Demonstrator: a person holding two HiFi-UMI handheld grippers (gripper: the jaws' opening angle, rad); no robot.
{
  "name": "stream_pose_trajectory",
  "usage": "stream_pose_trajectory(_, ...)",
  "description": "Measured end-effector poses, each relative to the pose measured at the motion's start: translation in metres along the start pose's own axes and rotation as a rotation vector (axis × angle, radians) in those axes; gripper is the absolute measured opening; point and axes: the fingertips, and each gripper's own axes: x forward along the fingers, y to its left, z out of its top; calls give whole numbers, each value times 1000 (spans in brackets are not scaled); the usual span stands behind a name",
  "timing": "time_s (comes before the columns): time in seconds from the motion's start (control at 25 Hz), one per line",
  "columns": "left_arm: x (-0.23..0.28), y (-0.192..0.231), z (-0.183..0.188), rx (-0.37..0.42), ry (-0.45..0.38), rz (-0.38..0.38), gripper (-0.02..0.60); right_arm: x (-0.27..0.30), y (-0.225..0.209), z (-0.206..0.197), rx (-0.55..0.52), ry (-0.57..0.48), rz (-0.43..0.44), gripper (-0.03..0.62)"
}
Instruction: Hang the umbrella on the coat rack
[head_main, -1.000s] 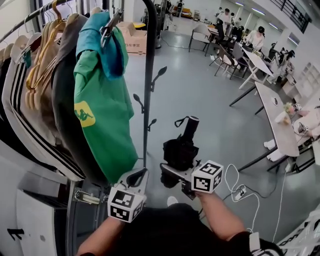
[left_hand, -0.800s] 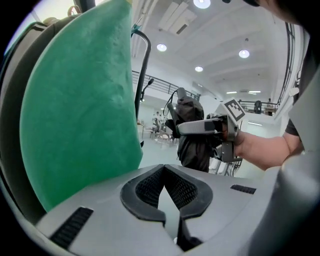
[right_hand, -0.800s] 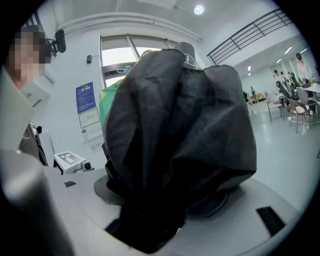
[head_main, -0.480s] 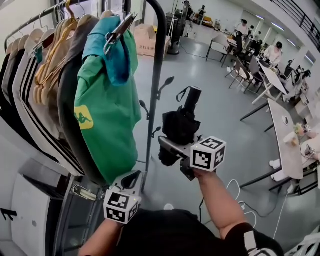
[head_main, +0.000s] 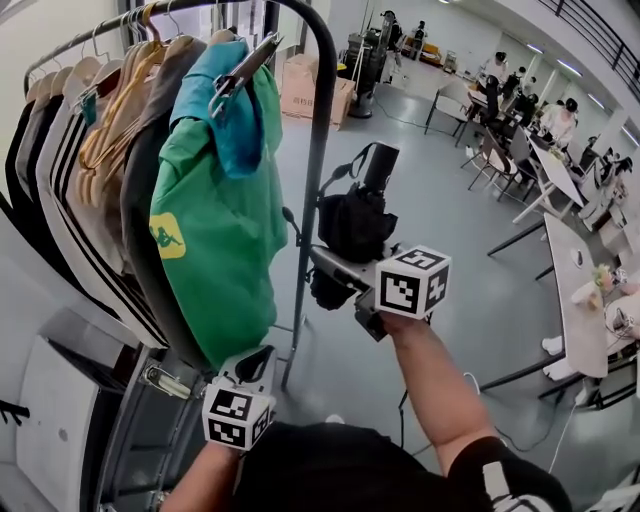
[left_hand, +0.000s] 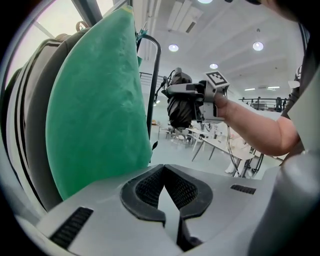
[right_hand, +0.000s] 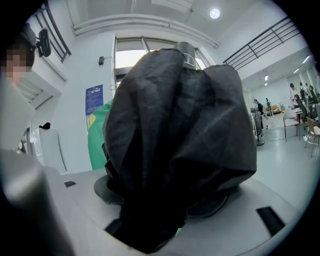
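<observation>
Umbrella (head_main: 355, 228), folded, sits clamped in my right gripper's (head_main: 338, 278) jaws just right of the rack pole (head_main: 310, 200), its strap (head_main: 358, 153) near a hook (head_main: 333, 180). My left gripper (head_main: 255, 362) hangs low beside the pole, jaws closed on nothing. I judge this the approach; next I loop the strap over that hook.

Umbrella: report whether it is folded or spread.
Folded. The umbrella is a bunched black bundle, clamped in the right hand-held gripper.
</observation>
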Motion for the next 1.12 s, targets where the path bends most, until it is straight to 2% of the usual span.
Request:
stream_pose_trajectory(0.16, -2, -1, -2, -9, 2, 10, 15, 7, 9, 0, -35, 25, 26, 287)
stream_pose_trajectory(0.44, 0, -2, -4, -19, 7, 12, 15, 9, 22, -30, -89, 90, 49, 287)
stream_pose_trajectory(0.92, 2, -6, -3, -24, 9, -4, 15, 5, 30, -87, -41, 165, 67, 287)
stream_pose_trajectory(1.12, 2, -5, -7, -17, 23, -8, 15, 3, 30, -127, -40, 235, 59, 287)
